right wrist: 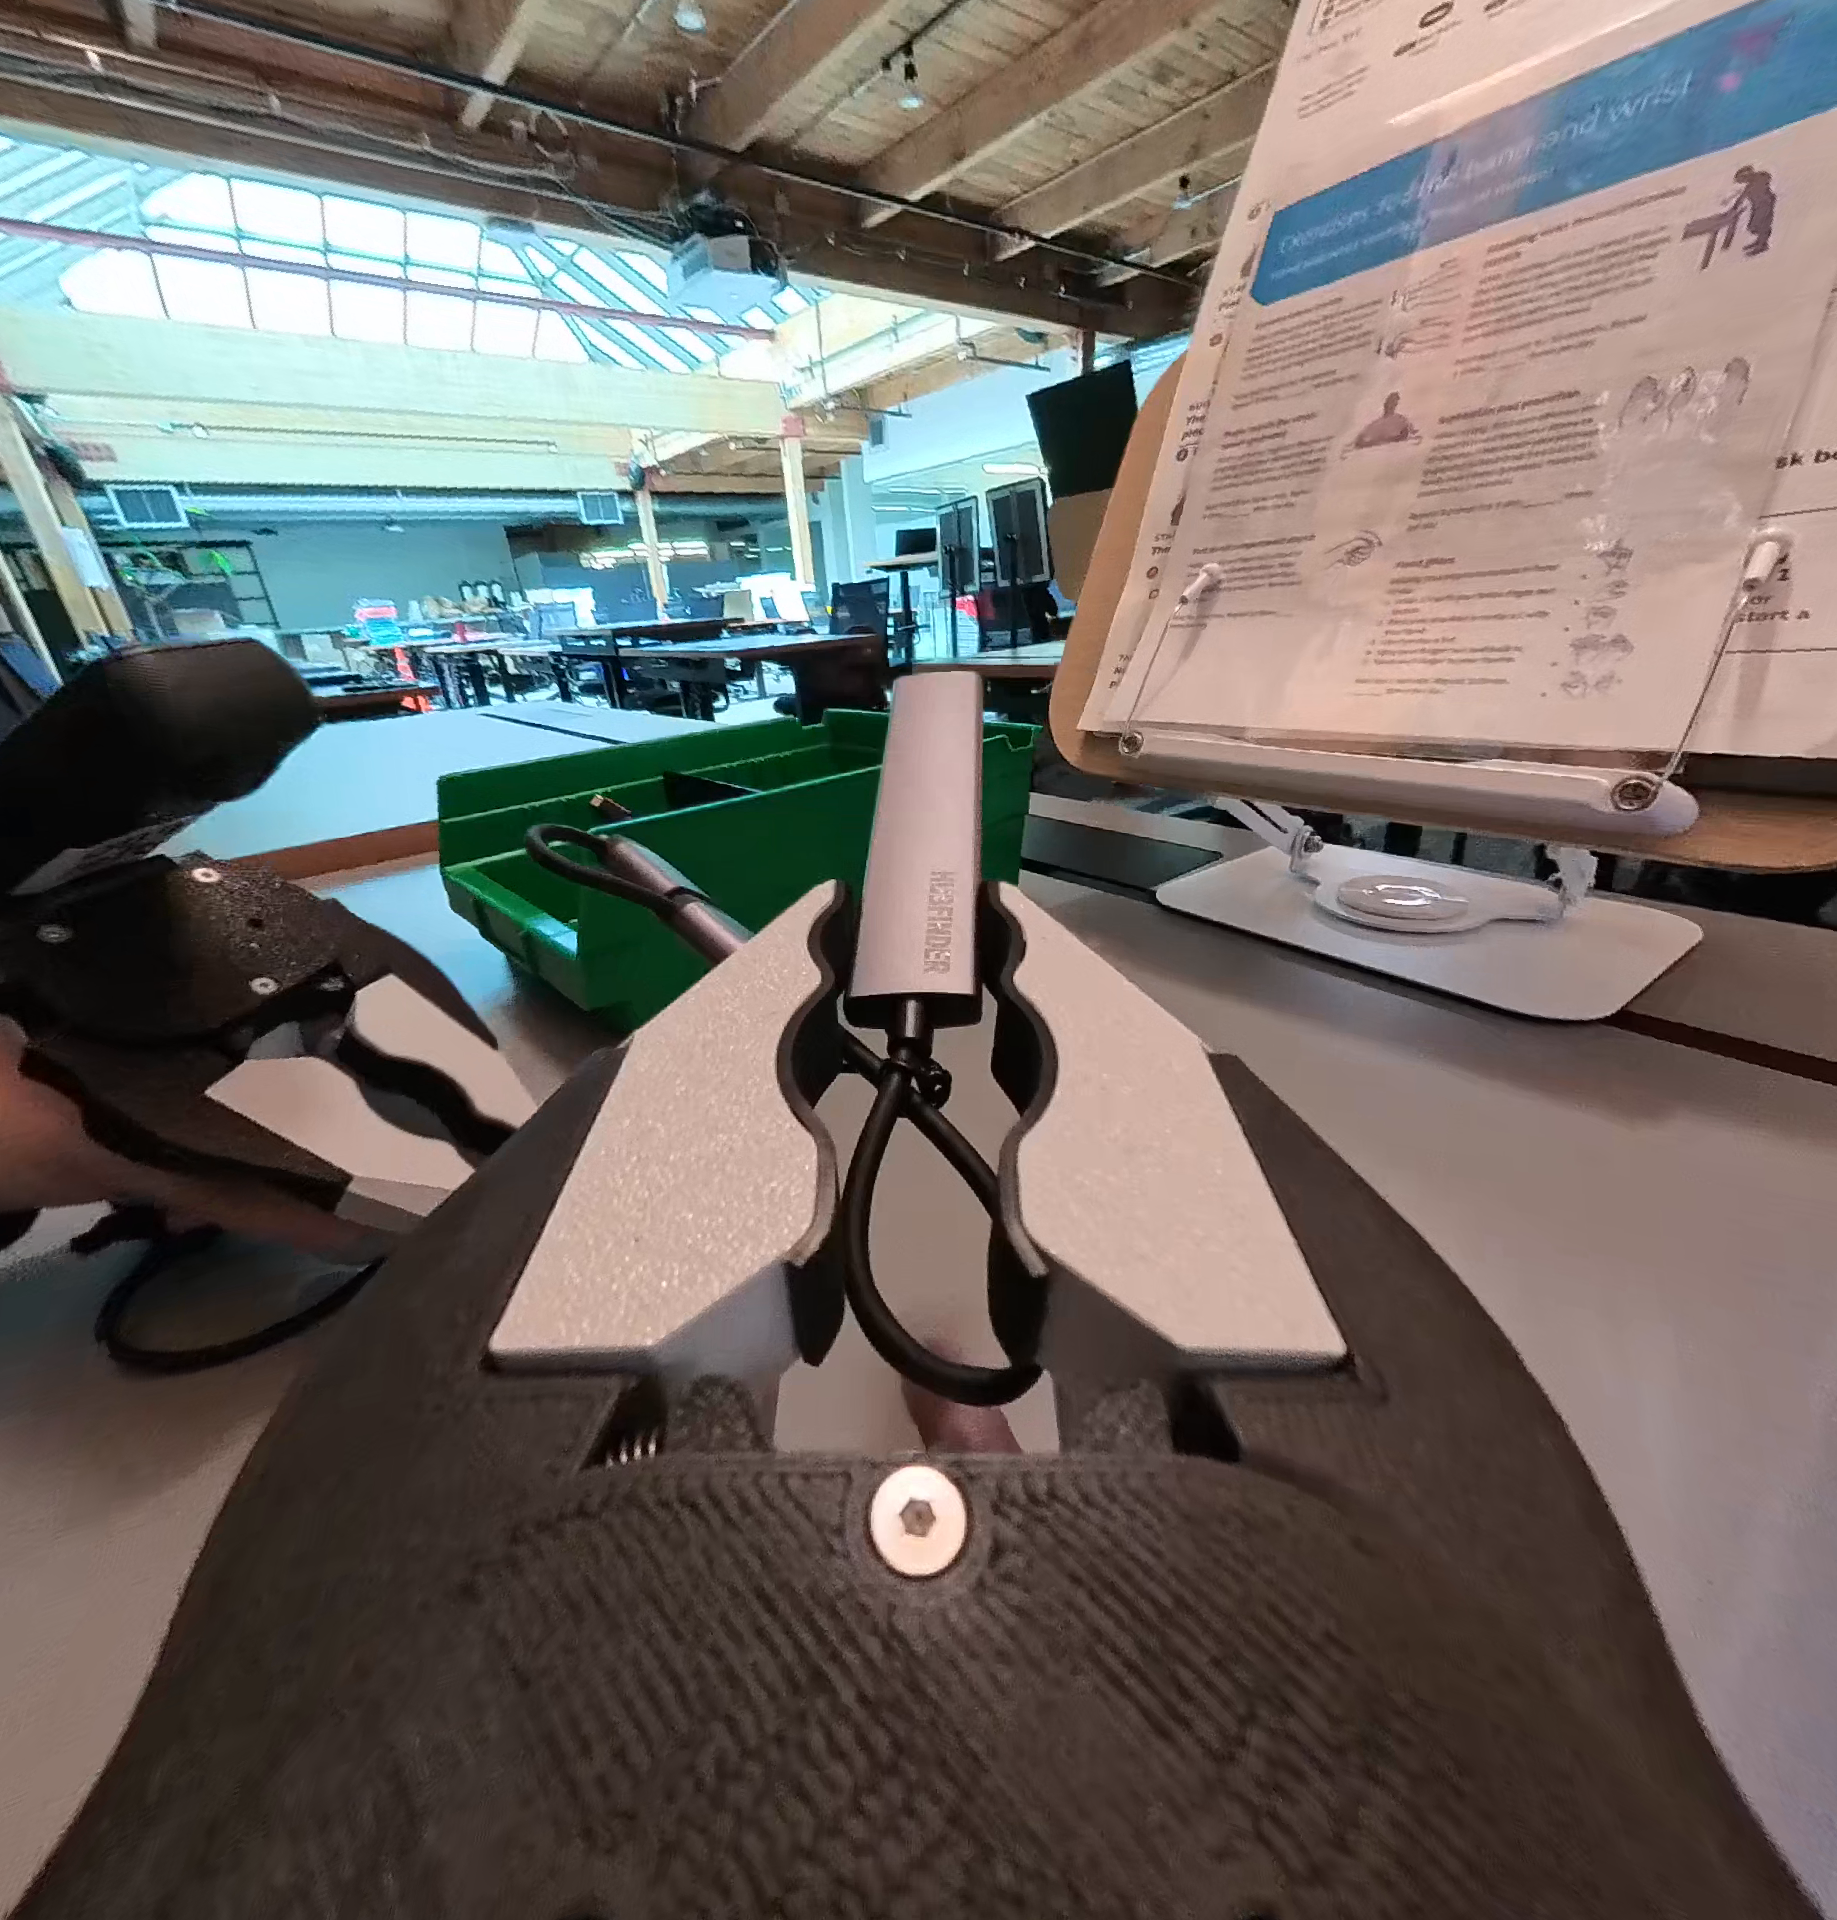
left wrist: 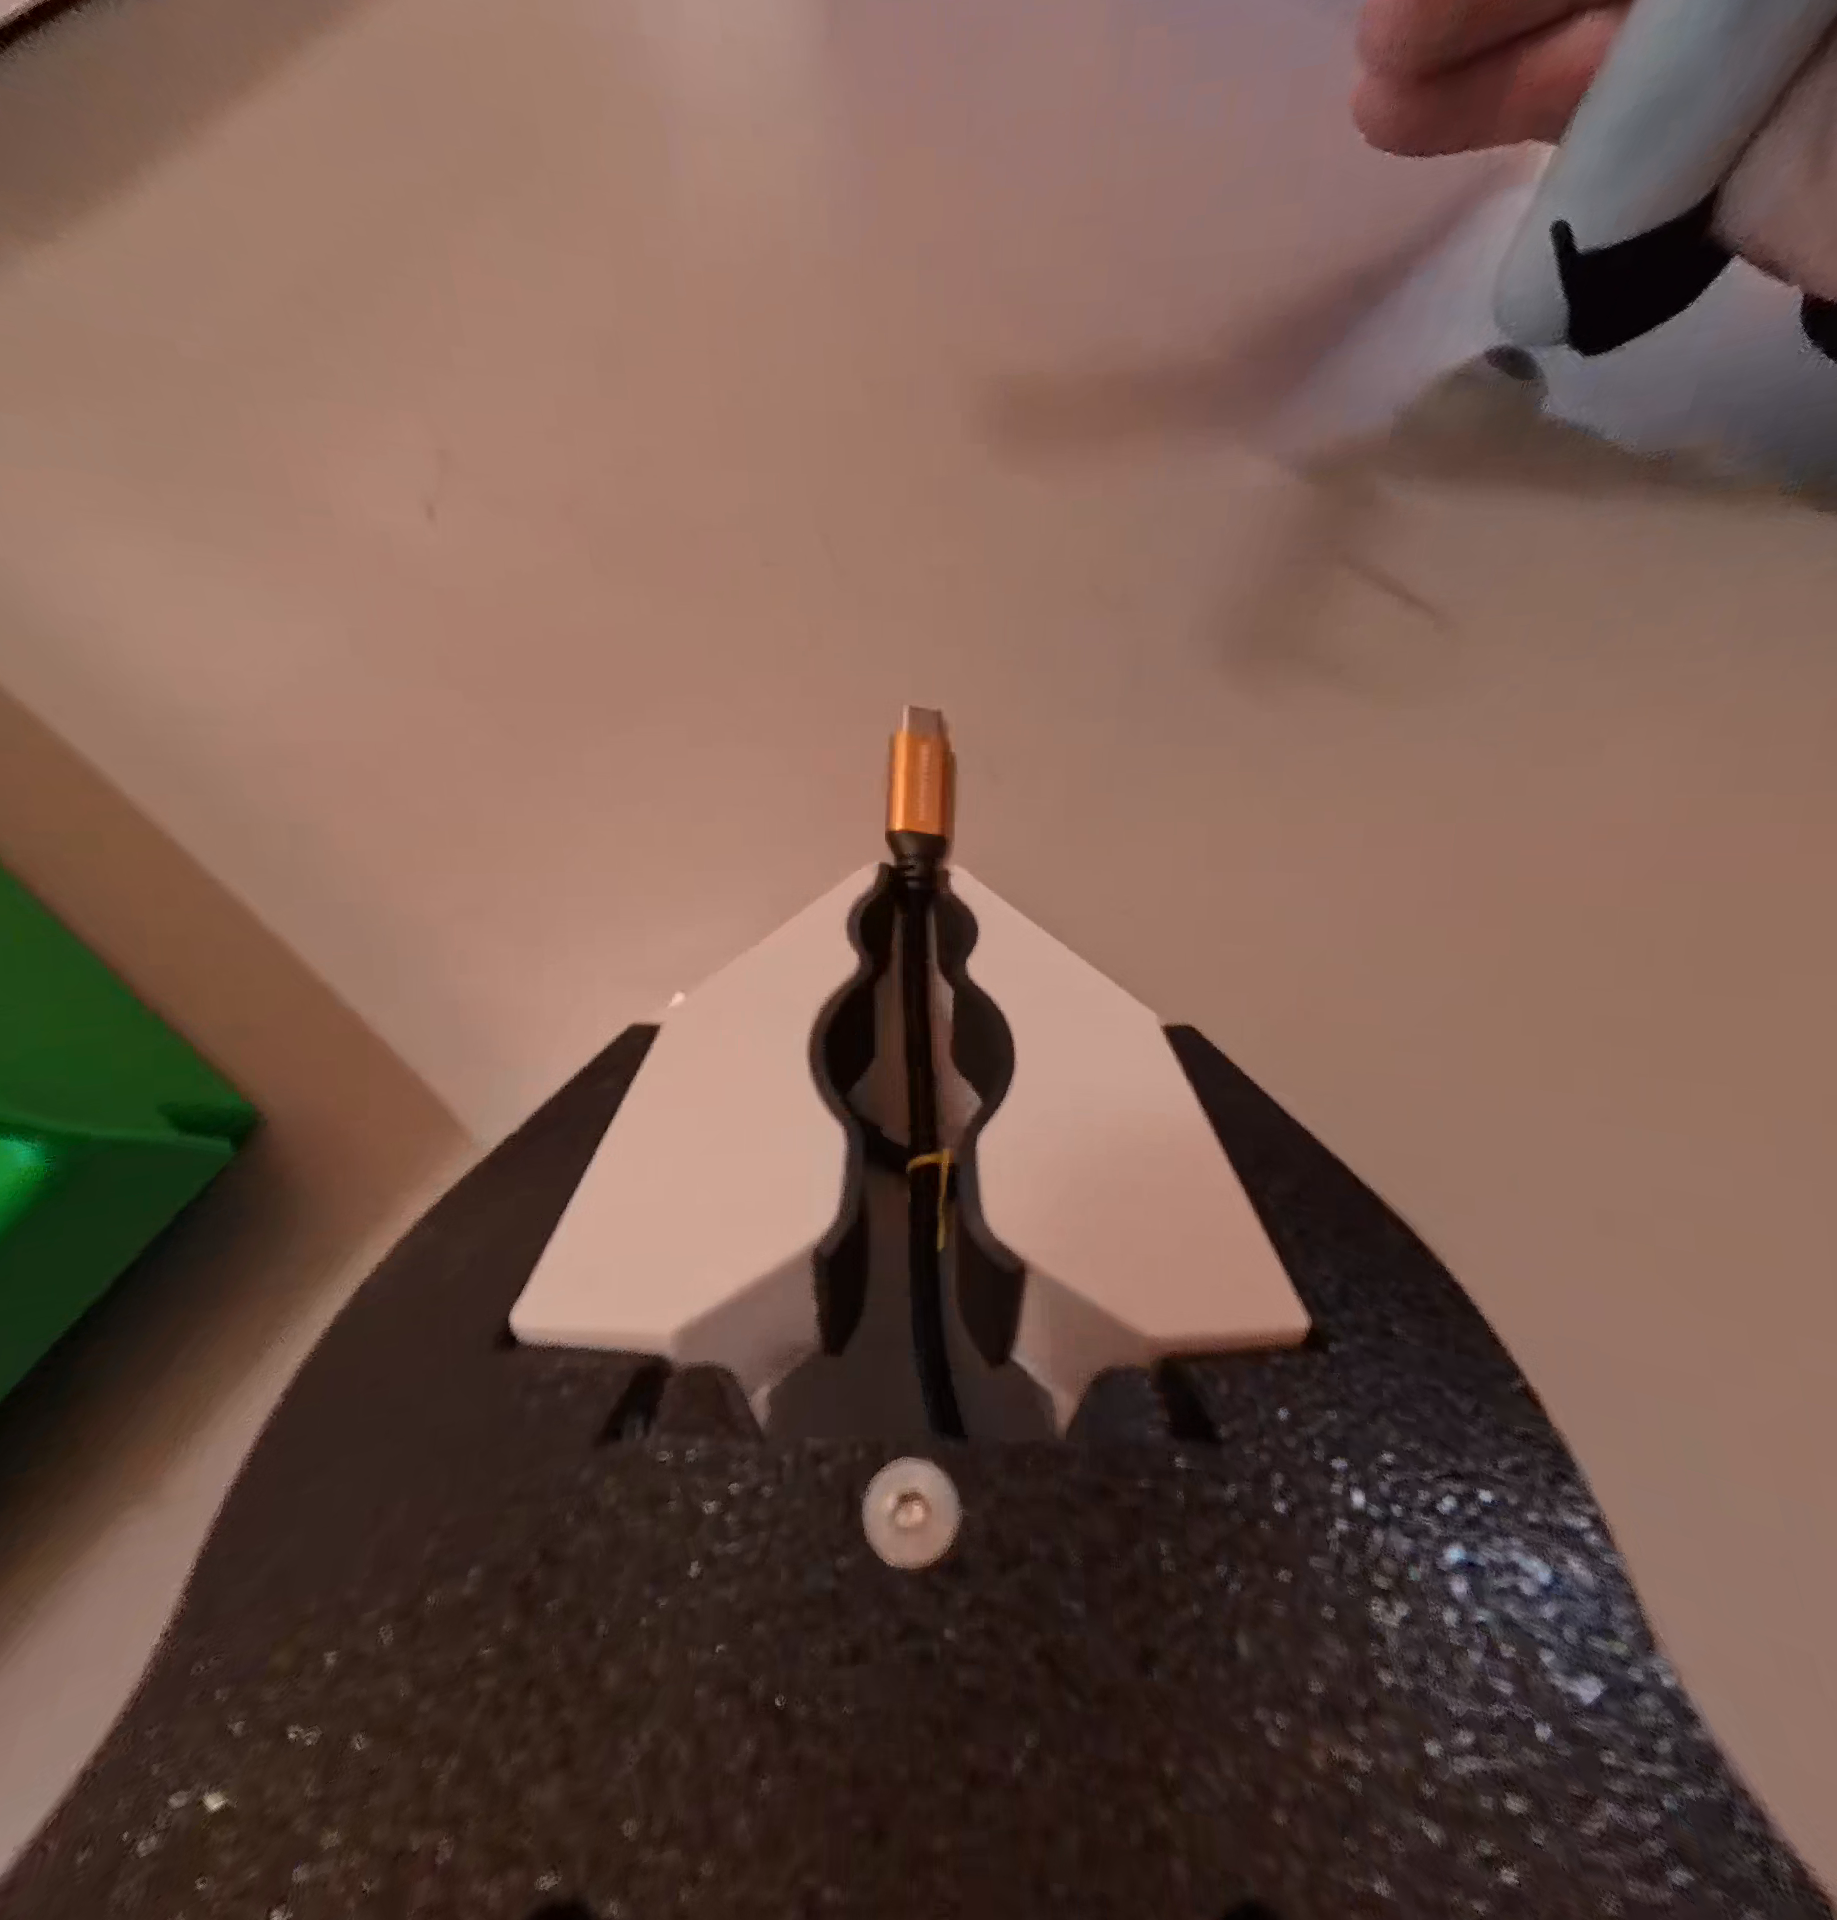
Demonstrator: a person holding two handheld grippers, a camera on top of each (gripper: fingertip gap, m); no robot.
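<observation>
My left gripper (left wrist: 914,878) is shut on a black cable (left wrist: 919,1091). The cable's orange plug (left wrist: 921,781) with a silver tip sticks out past the fingertips, above the pale table (left wrist: 581,468). My right gripper (right wrist: 914,914) is shut on a grey slim hub (right wrist: 919,852), which stands upright between the fingers. The hub's short black cable (right wrist: 872,1174) loops down between the fingers, and its grey plug end (right wrist: 665,873) pokes out to the left. The left gripper also shows in the right wrist view (right wrist: 446,1081), low at the left, with a hand on it.
A green bin (right wrist: 623,831) stands on the table behind the hub; it also shows in the left wrist view (left wrist: 72,1091) at the left edge. A document stand (right wrist: 1413,810) with printed sheets is at the right. A hand on a gripper handle (left wrist: 1662,177) shows at top right. About 15 cm separates my left fingertips from my right.
</observation>
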